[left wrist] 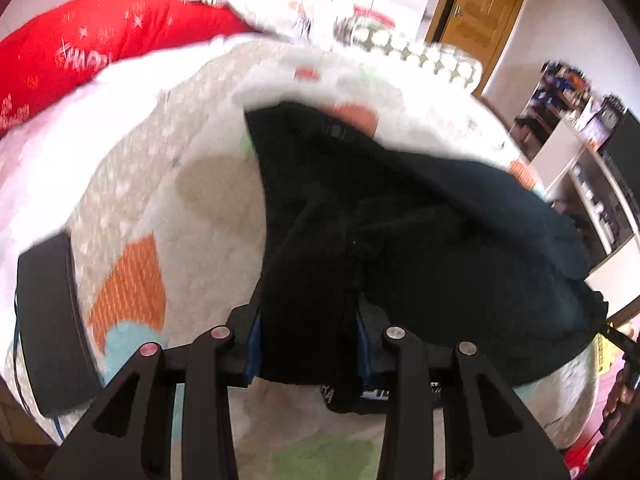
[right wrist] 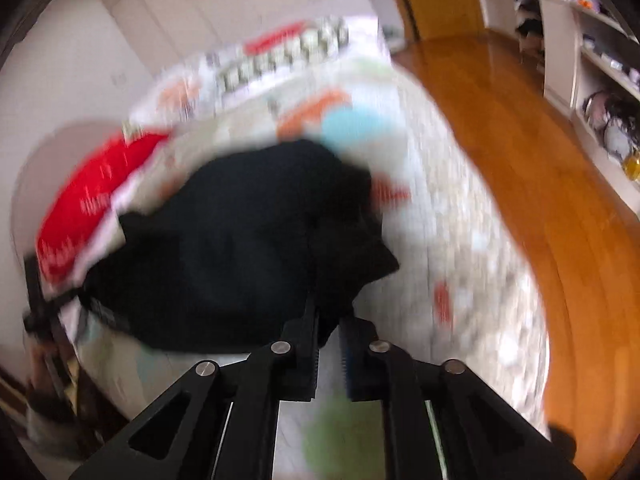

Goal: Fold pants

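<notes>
The black pants (left wrist: 400,220) hang in a bunched sheet over the patterned white bed cover (left wrist: 192,200). My left gripper (left wrist: 308,320) is shut on a thick fold of the pants, with a printed hem hanging below its jaws. In the right wrist view the pants (right wrist: 248,248) fill the middle, blurred by motion. My right gripper (right wrist: 328,320) is shut on a corner of the pants, its jaws a narrow gap apart around the cloth. The other gripper (right wrist: 40,308) shows at the far left edge, holding the far side.
A red quilt (left wrist: 100,52) lies at the back left of the bed. A black flat object (left wrist: 52,328) sits at the left bed edge. A wooden floor (right wrist: 540,200), a wooden door (left wrist: 480,12) and white shelves (left wrist: 592,192) stand to the right.
</notes>
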A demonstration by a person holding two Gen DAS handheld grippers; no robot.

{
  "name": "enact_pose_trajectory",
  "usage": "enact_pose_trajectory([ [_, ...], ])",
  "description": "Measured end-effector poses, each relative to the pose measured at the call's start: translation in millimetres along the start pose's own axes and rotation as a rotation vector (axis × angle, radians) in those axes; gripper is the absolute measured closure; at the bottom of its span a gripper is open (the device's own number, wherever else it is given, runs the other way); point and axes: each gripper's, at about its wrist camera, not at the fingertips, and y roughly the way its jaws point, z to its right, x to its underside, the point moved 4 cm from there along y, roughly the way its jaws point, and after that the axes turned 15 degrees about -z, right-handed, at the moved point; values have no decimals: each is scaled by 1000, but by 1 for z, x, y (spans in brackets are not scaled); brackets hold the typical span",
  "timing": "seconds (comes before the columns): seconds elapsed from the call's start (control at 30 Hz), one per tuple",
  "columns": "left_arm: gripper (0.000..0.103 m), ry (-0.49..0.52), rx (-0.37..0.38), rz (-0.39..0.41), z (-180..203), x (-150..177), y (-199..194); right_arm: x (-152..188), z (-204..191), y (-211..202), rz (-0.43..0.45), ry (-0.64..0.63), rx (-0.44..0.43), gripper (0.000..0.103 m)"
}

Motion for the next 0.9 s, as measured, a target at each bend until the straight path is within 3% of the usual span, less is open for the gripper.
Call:
enact_pose_trajectory([
  [0.07,63,-8,-20,-38,-5,9,11,6,3,12,-56,1,46,88],
  [0.1,59,-10,-27,-48,-8,14,13,5,2,8,-42,0,47,85],
  [0.17,53,-19,-53,-43,-14,21,5,-2,-3,-5,-10,3,83,73],
  [0.23,43,-41,-63,-26,-22,23,-6,-14,-17,-22,54,-42,147,48],
  [0.3,33,-68,-58,-4,-33,23,-17,-26,-37,-30,95,-99,145,39],
  [0.47,31,-63,-71,1,-32,22,-24,-45,-91,-17,91,-239,90,39],
  [0.6,30,-73,-82,37,-33,23,-33,-63,-144,3,93,-358,-47,36],
  [0.73,23,-114,-22,28,-38,23,-28,-95,-216,43,90,-463,-121,35],
  [0.83,21,-124,-47,9,-35,24,-15,-126,-274,78,67,-517,-193,29],
  [0.9,21,-124,-57,-11,-32,23,-4,-141,-319,106,27,-592,-167,28],
])
